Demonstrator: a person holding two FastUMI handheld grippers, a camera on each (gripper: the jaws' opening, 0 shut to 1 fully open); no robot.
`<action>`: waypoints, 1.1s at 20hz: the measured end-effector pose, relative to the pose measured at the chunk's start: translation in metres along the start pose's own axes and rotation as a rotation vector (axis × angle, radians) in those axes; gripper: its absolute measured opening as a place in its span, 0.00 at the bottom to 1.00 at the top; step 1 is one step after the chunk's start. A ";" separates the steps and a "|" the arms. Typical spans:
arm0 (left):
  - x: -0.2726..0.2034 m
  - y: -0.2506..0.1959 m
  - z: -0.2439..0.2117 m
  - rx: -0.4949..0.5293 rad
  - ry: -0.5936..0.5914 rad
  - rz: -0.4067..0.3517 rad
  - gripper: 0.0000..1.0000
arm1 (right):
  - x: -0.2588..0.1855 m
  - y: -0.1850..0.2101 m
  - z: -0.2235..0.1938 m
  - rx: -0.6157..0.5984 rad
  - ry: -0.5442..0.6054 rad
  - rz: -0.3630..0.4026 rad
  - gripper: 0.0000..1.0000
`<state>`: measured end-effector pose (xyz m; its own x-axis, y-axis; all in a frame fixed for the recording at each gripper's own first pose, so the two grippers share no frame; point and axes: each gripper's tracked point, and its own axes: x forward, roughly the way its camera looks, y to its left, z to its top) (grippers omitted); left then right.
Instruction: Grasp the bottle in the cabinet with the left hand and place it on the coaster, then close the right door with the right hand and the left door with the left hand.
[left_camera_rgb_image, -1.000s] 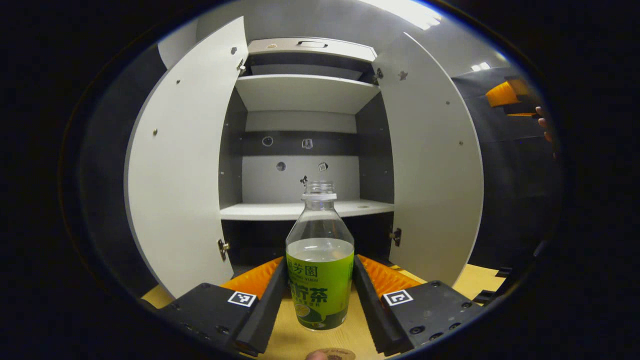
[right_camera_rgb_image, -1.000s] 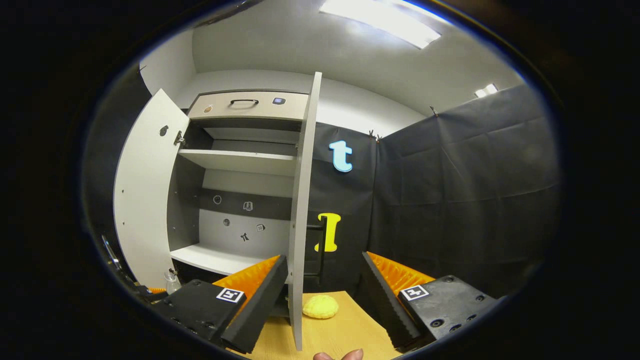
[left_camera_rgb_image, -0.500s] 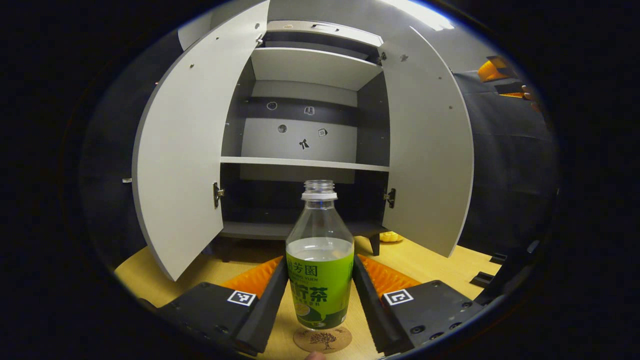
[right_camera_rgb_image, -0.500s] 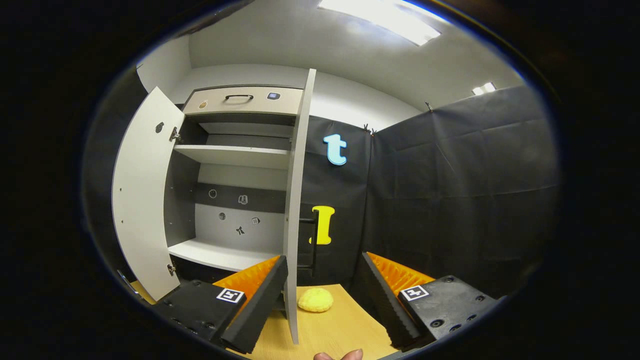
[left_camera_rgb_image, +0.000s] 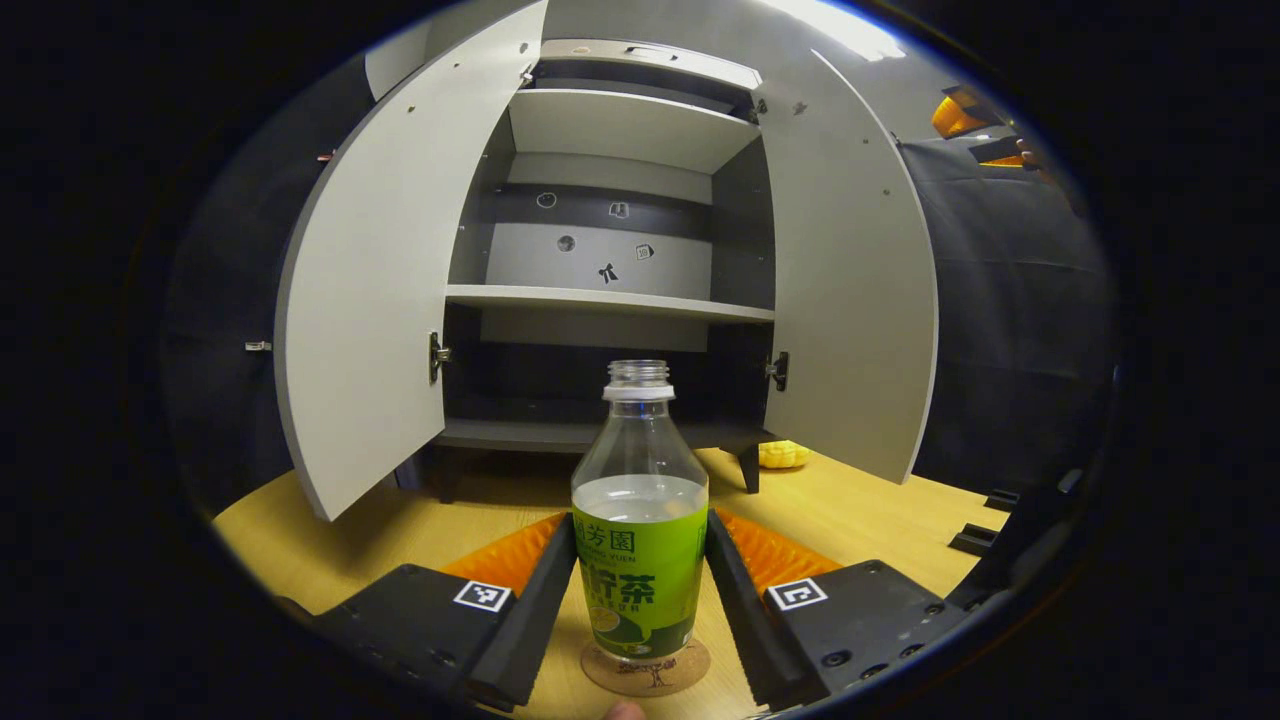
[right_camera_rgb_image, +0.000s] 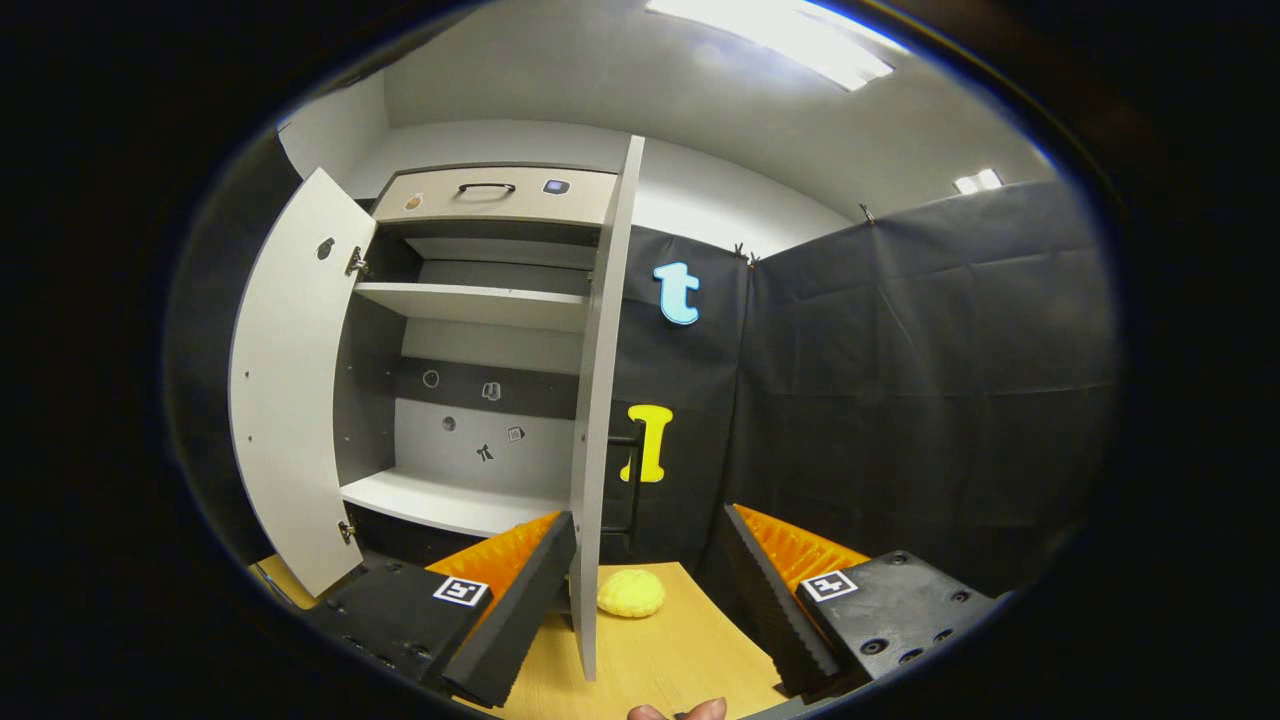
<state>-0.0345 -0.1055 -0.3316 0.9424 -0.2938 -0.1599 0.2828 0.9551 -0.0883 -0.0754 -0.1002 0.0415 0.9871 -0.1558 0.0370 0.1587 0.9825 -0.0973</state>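
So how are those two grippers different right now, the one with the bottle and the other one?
The left gripper has both fingers pressed on the bottle, which stands on the coaster; the right gripper is open and holds nothing. The left gripper faces the open cabinet head-on; the right gripper looks along the edge of the right door. Both sit low over the wooden table.

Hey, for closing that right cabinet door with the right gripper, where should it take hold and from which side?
Probably the dark bar handle on the outer face of the right door, approached from the right. The door stands edge-on just ahead of the open right gripper, so the handle is the one graspable part; pushing that outer face would also swing it shut.
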 end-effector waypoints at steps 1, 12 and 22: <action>0.001 -0.002 -0.001 0.011 -0.001 -0.004 0.78 | -0.001 0.001 0.001 -0.001 -0.002 0.001 0.97; -0.005 -0.003 -0.030 0.024 0.036 0.000 0.80 | -0.007 0.003 0.009 -0.031 -0.002 0.012 0.97; -0.021 -0.007 -0.040 -0.003 0.065 -0.007 0.92 | -0.011 0.009 0.010 -0.045 -0.008 0.023 0.97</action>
<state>-0.0633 -0.1071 -0.3672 0.9267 -0.3023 -0.2232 0.2886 0.9530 -0.0921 -0.0852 -0.0888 0.0505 0.9903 -0.1326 0.0417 0.1372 0.9802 -0.1431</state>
